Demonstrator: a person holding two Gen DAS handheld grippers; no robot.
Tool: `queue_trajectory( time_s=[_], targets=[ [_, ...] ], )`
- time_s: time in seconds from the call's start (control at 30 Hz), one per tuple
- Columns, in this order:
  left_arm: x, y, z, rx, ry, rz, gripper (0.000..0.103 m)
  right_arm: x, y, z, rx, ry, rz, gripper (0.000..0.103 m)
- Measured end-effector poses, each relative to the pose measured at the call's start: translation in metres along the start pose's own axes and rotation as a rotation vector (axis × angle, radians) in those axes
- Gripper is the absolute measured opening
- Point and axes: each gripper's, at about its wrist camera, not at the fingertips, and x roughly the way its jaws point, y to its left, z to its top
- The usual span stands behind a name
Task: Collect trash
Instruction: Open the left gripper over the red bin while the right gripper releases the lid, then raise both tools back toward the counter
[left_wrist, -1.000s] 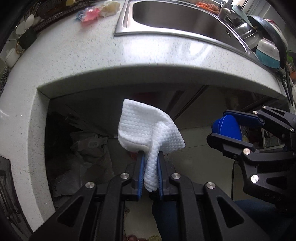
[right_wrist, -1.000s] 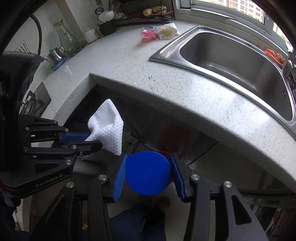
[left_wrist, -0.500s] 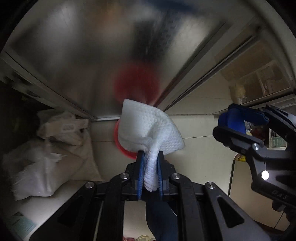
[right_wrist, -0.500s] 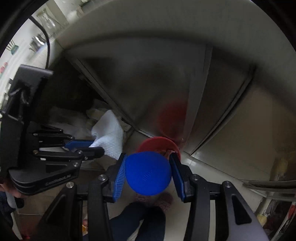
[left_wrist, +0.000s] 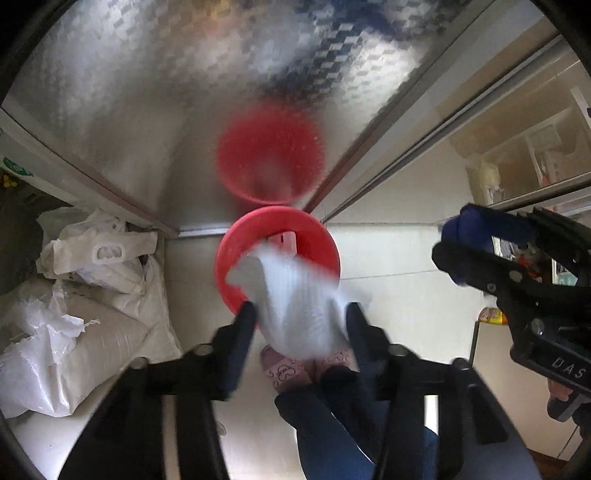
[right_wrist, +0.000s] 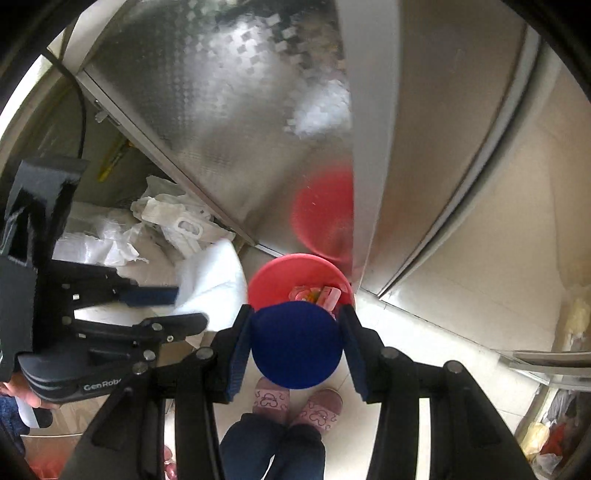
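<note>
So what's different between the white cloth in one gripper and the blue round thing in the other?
The white cloth is soft, crumpled and blurred; the blue disc is rigid, round and sharp. The left gripper is opening, its jaws standing clear of the cloth, while the right gripper clamps the disc on both sides. Both hang above the red bin.

Black left gripper and right gripper, blue-padded fingers, silver screws; dark trousers, pink slippers.
</note>
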Motion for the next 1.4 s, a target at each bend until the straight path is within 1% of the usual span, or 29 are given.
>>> queue_trajectory(
  time_s=[0.07, 0.13, 0.27, 0.37, 0.47, 0.57, 0.6, 0.67, 0.73, 0.8, 0.83, 0.87, 0.9, 0.93, 1.03, 1.07, 1.1, 1.17, 1.27, 1.3, 1.33, 1.4],
  targets=[
    [-0.005, 0.000, 0.002, -0.010, -0.003, 0.003, 0.060, -0.004, -0.001, -0.002, -0.007, 0.004, -0.003, 0.044],
    [-0.015, -0.001, 0.004, -0.018, -0.015, -0.003, 0.060, -0.007, -0.003, -0.003, -0.016, 0.004, -0.004, 0.044],
    [-0.029, -0.001, 0.004, -0.002, -0.037, 0.015, 0.060, -0.011, -0.002, -0.002, -0.026, -0.002, 0.002, 0.044],
    [-0.032, 0.008, 0.003, -0.019, -0.050, -0.002, 0.060, -0.017, -0.001, 0.000, -0.031, -0.002, 0.011, 0.044],
    [-0.035, 0.013, 0.002, -0.035, -0.063, 0.014, 0.060, -0.019, -0.001, 0.001, -0.052, -0.005, 0.020, 0.044],
    [-0.036, 0.025, 0.000, -0.069, -0.080, 0.028, 0.061, -0.011, 0.001, 0.004, -0.061, 0.004, 0.031, 0.044],
    [-0.035, 0.029, -0.001, -0.086, -0.082, 0.025, 0.063, -0.007, 0.002, 0.005, -0.063, 0.008, 0.035, 0.044],
    [-0.032, 0.039, -0.004, -0.118, -0.080, 0.016, 0.076, 0.001, 0.003, 0.007, -0.062, 0.016, 0.041, 0.044],
    [-0.028, 0.047, -0.007, -0.126, -0.061, 0.007, 0.082, 0.005, 0.005, 0.008, -0.063, 0.026, 0.048, 0.044],
    [-0.027, 0.051, -0.010, -0.128, -0.066, 0.019, 0.084, 0.012, 0.008, 0.009, -0.072, 0.036, 0.052, 0.044],
    [-0.025, 0.054, -0.011, -0.127, -0.065, 0.024, 0.088, 0.016, 0.009, 0.010, -0.077, 0.042, 0.054, 0.044],
    [-0.024, 0.056, -0.013, -0.126, -0.063, 0.026, 0.094, 0.021, 0.010, 0.011, -0.081, 0.048, 0.058, 0.044],
    [-0.022, 0.059, -0.014, -0.128, -0.062, 0.031, 0.096, 0.025, 0.012, 0.011, -0.087, 0.054, 0.059, 0.044],
    [-0.021, 0.061, -0.015, -0.134, -0.062, 0.032, 0.103, 0.028, 0.013, 0.012, -0.094, 0.059, 0.060, 0.044],
    [-0.023, 0.067, -0.016, -0.151, -0.083, 0.008, 0.103, 0.037, 0.018, 0.015, -0.118, 0.076, 0.058, 0.044],
    [-0.022, 0.070, -0.017, -0.159, -0.083, 0.011, 0.103, 0.039, 0.020, 0.015, -0.127, 0.079, 0.056, 0.044],
    [-0.021, 0.072, -0.017, -0.162, -0.081, 0.021, 0.103, 0.042, 0.022, 0.016, -0.135, 0.040, 0.061, 0.044],
    [-0.019, 0.076, -0.018, -0.164, -0.073, 0.037, 0.103, 0.048, 0.024, 0.017, -0.147, 0.052, 0.059, 0.044],
    [-0.015, 0.081, -0.020, -0.173, -0.057, 0.057, 0.103, 0.052, 0.029, 0.018, -0.168, 0.057, 0.021, 0.044],
    [-0.014, 0.084, -0.021, -0.175, -0.055, 0.058, 0.103, 0.054, 0.030, 0.019, -0.171, 0.063, 0.014, 0.048],
    [-0.014, 0.086, -0.023, -0.180, -0.054, 0.062, 0.103, 0.056, 0.030, 0.019, -0.168, 0.070, 0.016, 0.061],
    [-0.014, 0.090, -0.026, -0.192, -0.052, 0.070, 0.103, 0.057, 0.030, 0.020, -0.160, 0.080, 0.035, 0.077]
  ],
)
